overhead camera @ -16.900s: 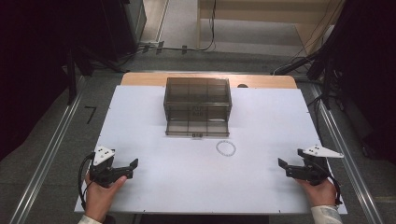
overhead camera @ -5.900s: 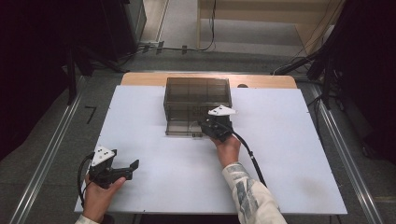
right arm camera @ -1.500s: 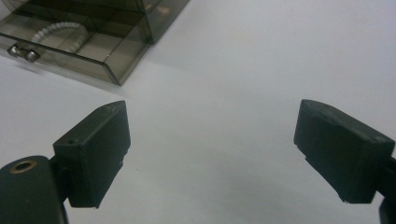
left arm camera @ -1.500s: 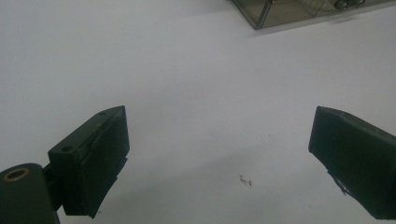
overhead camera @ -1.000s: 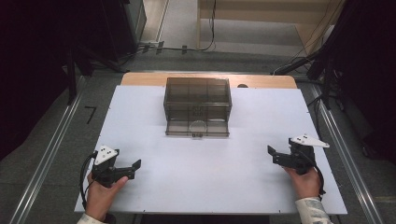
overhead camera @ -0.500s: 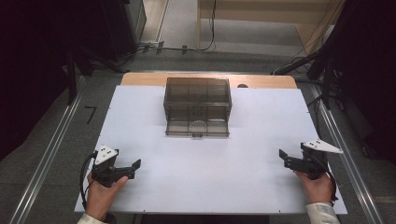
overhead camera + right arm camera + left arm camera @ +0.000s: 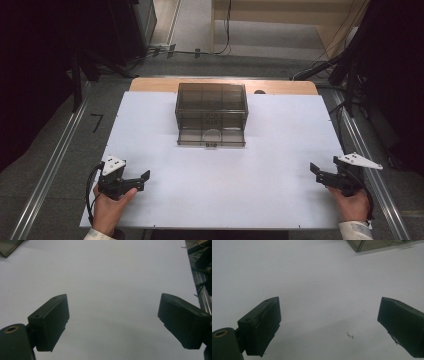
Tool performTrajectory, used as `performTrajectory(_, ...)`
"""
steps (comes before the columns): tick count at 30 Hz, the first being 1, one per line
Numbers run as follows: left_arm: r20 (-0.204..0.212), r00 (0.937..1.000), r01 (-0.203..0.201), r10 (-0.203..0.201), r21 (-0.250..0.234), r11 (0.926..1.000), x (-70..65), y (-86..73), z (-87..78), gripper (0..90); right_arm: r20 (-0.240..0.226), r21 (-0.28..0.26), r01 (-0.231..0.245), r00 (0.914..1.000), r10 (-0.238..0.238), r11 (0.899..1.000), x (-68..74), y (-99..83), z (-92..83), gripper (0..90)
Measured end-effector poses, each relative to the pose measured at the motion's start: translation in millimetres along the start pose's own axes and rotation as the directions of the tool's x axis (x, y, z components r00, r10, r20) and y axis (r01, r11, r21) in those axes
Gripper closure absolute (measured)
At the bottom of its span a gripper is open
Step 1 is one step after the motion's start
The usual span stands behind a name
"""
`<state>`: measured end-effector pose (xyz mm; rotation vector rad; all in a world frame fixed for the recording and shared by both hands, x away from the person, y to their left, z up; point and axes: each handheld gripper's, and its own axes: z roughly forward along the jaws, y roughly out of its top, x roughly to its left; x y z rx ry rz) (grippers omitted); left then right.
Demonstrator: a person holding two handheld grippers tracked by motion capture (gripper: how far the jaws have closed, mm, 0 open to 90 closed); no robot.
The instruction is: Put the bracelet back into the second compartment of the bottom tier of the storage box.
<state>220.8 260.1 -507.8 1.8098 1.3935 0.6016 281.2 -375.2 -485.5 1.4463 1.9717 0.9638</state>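
Smoked plastic makes up the box (image 7: 211,114), a small drawer unit standing at the far middle of the white tabletop (image 7: 165,150). A clear ring (image 7: 212,134) lies inside its lowest drawer, just behind the front wall with the small handle.

The left gripper (image 7: 140,179) rests low at the near left corner, the right gripper (image 7: 317,171) at the near right edge, both well apart from the box. In each gripper view the jaws stand wide apart with nothing between them but bare tabletop; a corner of the box (image 7: 372,244) shows far off in the left gripper view.

As I judge it, the ring is stowed and the work looks close to done, though I cannot tell whether the drawer is pushed fully home. If it is left proud, a later knock could slide it out. The box is light and unanchored, so a push on the drawer front from one gripper alone could shove the whole unit backward toward the wooden strip (image 7: 150,84) rather than seat the drawer. The right gripper sits very near the tabletop edge, where its cable could snag.
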Motion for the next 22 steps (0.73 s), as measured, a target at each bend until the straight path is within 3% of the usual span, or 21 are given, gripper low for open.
performTrajectory(6,-0.017,0.9999,0.003,-0.003,0.003,1.0,0.7,-0.3,0.7,5.4,0.005,-0.011,-0.017,0.9998,0.017,1.0,-9.1,-7.2,-7.6,8.7)
performTrajectory(15,-0.045,0.9989,0.013,-0.013,0.008,0.9999,0.9,-0.7,4.1,5.4,-0.024,-0.015,-0.039,0.9989,0.039,0.999,-18.9,-14.1,-9.4,8.7)
performTrajectory(22,-0.061,0.998,0.016,-0.015,0.019,0.9997,1.1,-0.9,7.5,5.4,-0.043,-0.023,-0.033,0.9986,0.032,0.999,-17.9,-12.0,-5.7,8.7)
